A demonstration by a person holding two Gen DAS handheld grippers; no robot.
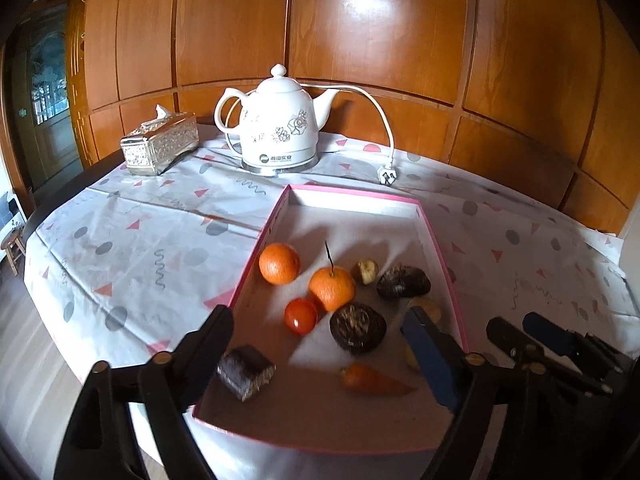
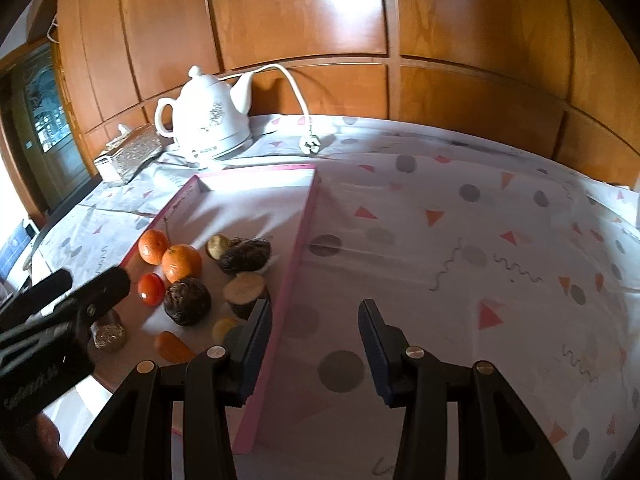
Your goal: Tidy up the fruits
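Both black two-finger grippers stand wide open, holding nothing: the left gripper [image 1: 320,340] over a shallow pink-rimmed cardboard tray [image 1: 256,254] of oranges [image 1: 279,263] and dark fruit, the right gripper [image 2: 316,320] straddling its rim above a patterned white tablecloth [image 2: 460,240] before glossy wood-panelled walls [image 2: 296,12].

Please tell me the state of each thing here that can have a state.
Left tool: open, empty, over the box.
Right tool: open, empty, above the box's right wall.
Pink box: uncovered, fruit inside.
Kettle: lid on.
Plug: unplugged, lying on the tablecloth.
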